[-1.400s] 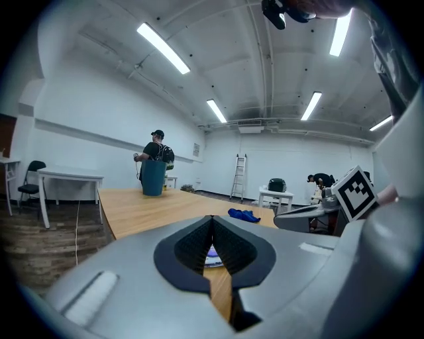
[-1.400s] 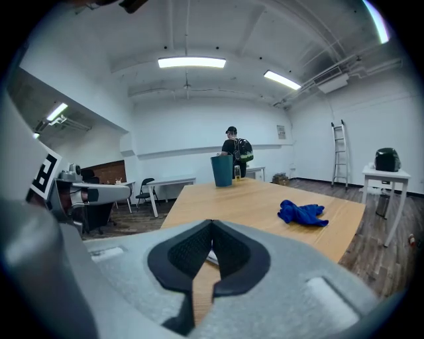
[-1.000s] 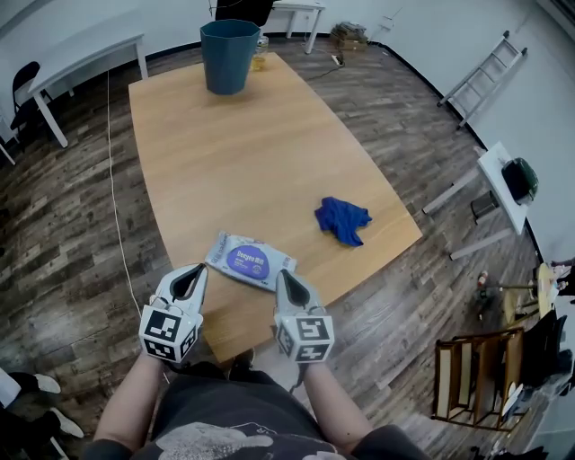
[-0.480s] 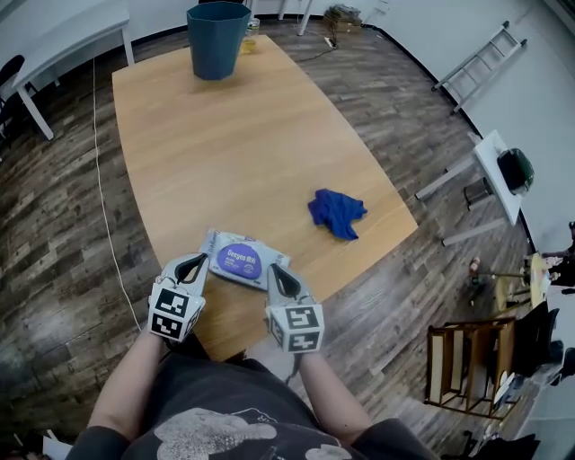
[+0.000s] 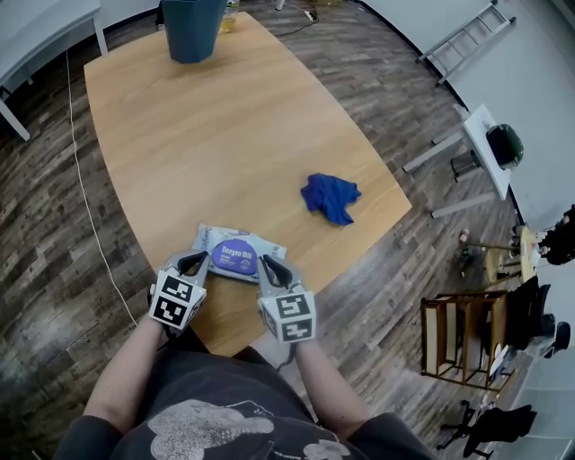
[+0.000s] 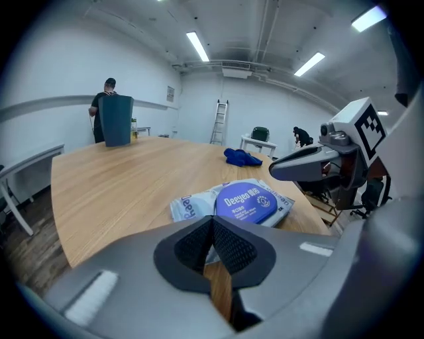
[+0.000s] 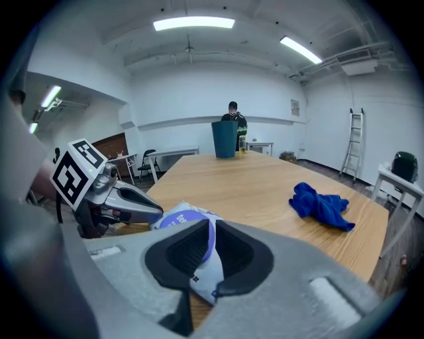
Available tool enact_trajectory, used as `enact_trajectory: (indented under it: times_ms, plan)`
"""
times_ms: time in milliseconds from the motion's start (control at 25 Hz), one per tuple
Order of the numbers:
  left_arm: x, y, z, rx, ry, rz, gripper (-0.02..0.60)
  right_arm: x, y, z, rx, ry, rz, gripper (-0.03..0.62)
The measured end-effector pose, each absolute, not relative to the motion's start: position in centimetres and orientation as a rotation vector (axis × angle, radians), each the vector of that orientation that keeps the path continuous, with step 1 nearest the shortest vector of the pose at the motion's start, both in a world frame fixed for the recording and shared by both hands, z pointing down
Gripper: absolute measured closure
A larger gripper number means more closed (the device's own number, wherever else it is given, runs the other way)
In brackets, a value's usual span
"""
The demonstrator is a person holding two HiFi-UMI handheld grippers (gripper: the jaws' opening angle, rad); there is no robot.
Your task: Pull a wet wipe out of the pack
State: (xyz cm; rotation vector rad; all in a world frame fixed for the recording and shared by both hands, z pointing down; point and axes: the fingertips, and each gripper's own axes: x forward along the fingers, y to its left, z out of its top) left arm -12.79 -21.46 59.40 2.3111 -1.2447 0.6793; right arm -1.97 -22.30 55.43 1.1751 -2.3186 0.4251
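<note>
The wet wipe pack, pale with a round purple lid, lies flat near the table's front edge. It also shows in the left gripper view and the right gripper view. My left gripper is shut with nothing in it, its tips low at the pack's left near corner. My right gripper sits at the pack's right near corner. Its jaws have just been opening and stand a narrow slit apart; the pack's corner shows in that slit, and the pads do not press on it.
A crumpled blue cloth lies on the wooden table to the right of the pack. A teal bin stands at the far end, with a person behind it. The table's front edge is just under both grippers.
Both grippers have come down and forward to the pack's near corners, the left one further. The right jaws have parted slightly.
</note>
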Motion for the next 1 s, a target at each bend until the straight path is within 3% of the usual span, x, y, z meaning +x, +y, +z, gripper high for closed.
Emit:
enact_trajectory:
  times_ms: [320, 440, 600, 1000]
  plan:
    - [-12.7, -20.9, 60.9, 2.325, -1.162, 0.725, 0.563, -4.3, -21.3, 56.3, 1.003, -2.312, 0.341, 0.482]
    - [-12.9, -21.0, 61.1, 2.313, -1.155, 0.717, 0.563, -5.3, -21.0, 57.0, 0.914, -2.295, 0.306, 0.382]
    - [-12.7, -21.1, 61.3, 2.314, -1.137, 0.720, 0.563, -6.0, -20.7, 58.5, 0.776, -2.229, 0.215, 0.312]
    - [-12.5, -21.2, 61.3, 2.321, -1.100, 0.741, 0.563, -7.2, -20.7, 60.7, 0.601, -2.131, -0.031, 0.289]
